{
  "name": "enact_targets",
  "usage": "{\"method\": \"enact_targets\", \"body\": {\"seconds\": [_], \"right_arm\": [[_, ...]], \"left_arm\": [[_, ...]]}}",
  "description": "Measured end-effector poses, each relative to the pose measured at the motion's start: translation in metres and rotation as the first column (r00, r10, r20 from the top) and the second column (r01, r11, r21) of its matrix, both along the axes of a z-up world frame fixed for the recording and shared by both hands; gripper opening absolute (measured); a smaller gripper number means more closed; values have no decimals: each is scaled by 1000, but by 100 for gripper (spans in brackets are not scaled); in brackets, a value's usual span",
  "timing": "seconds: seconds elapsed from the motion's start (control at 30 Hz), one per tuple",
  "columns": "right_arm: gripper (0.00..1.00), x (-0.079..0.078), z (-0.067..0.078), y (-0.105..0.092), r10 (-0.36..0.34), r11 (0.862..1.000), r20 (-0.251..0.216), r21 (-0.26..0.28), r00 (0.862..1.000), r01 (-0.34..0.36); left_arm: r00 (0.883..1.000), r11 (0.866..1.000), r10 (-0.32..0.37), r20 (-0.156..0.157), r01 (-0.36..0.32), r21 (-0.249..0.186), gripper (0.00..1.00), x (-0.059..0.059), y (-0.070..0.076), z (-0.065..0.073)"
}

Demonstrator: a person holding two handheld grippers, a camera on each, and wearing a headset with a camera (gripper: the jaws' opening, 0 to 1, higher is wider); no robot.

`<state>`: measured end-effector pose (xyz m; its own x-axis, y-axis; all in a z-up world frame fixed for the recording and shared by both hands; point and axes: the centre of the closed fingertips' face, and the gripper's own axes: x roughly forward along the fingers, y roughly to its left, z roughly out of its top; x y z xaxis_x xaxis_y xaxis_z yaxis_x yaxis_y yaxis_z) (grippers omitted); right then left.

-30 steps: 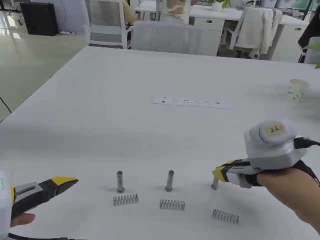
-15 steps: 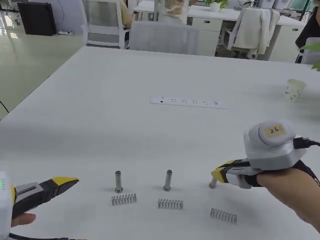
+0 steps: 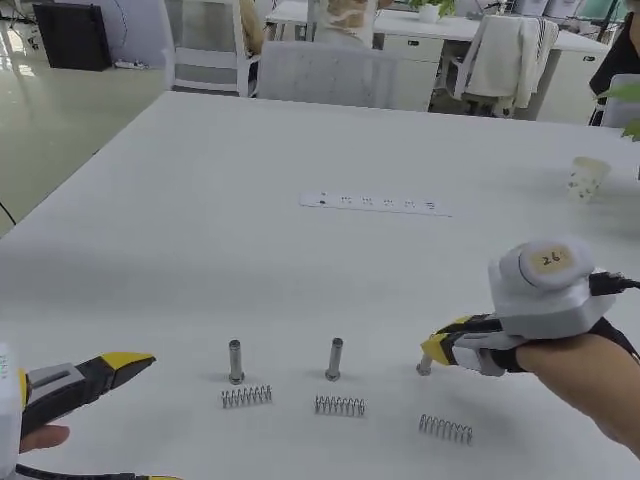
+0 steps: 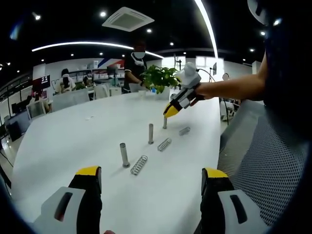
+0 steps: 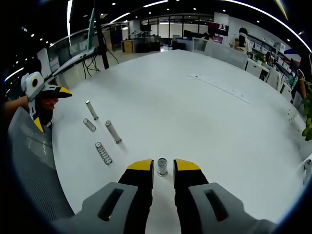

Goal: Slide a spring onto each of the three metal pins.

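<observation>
Three upright metal pins stand in a row: left pin (image 3: pixel 235 361), middle pin (image 3: pixel 335 359), right pin (image 3: pixel 424 367). A spring lies in front of each: left spring (image 3: pixel 246 397), middle spring (image 3: pixel 340 406), right spring (image 3: pixel 445 429). My right gripper (image 3: pixel 435 350) is at the right pin. In the right gripper view its jaws stand narrowly either side of that pin (image 5: pixel 162 166), with small gaps showing. My left gripper (image 4: pixel 152 175) is wide open near the table's front left, short of the left pin (image 4: pixel 124 154) and the nearest spring (image 4: pixel 139 164).
A white power strip (image 3: pixel 375 204) lies mid-table and a paper cup (image 3: pixel 587 179) stands at the far right. Chairs and desks line the far edge. A green plant (image 4: pixel 160 77) sits beyond the right gripper in the left gripper view.
</observation>
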<state>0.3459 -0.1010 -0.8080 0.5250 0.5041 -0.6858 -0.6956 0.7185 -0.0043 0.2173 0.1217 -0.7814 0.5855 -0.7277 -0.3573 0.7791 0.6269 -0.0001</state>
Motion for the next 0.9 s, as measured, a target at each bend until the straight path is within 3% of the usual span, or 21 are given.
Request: {"method": "enact_targets", "body": {"seconds": [0.9], "right_arm": [[16, -22, -4, -14, 27, 999, -15, -31, 1000, -28]], "left_arm": [[1000, 1000, -10, -1, 10, 1, 81, 0, -3, -1]]}}
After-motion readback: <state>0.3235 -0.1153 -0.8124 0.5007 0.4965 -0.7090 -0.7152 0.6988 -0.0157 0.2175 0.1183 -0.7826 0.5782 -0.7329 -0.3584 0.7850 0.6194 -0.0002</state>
